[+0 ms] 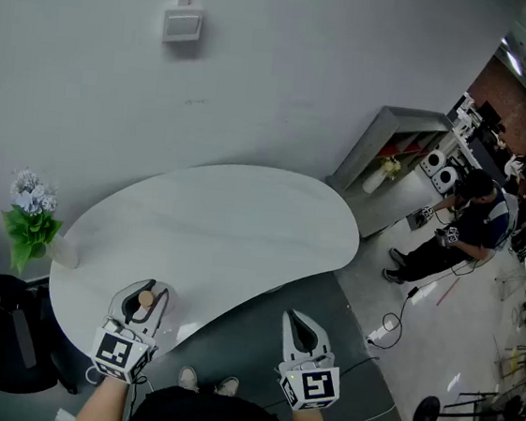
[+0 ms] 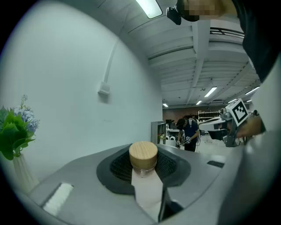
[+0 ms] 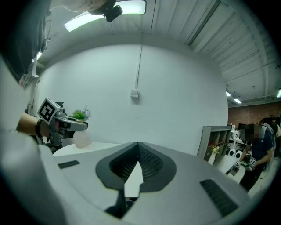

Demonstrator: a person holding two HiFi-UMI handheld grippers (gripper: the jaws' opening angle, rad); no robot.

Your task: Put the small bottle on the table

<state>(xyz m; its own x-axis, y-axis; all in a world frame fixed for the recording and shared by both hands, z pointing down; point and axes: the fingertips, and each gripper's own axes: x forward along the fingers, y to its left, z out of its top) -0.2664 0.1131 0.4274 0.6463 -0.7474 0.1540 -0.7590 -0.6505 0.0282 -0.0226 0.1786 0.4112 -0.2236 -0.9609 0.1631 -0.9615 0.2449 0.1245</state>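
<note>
While the left tongs (image 1: 145,286) pinch it near its top, the small bottle (image 2: 145,184) sits at the near edge of the white surface (image 1: 224,219). It has a pale, frosted body under a round, light wooden cap (image 2: 143,154). Beside them, the right tongs (image 1: 301,319) are pressed together, empty.

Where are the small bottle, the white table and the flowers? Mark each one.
small bottle (image 2: 146,184), left gripper view, on its pale body.
white table (image 1: 224,224), head view, on its bare top.
flowers (image 1: 28,222), head view, on the green leaves.
</note>
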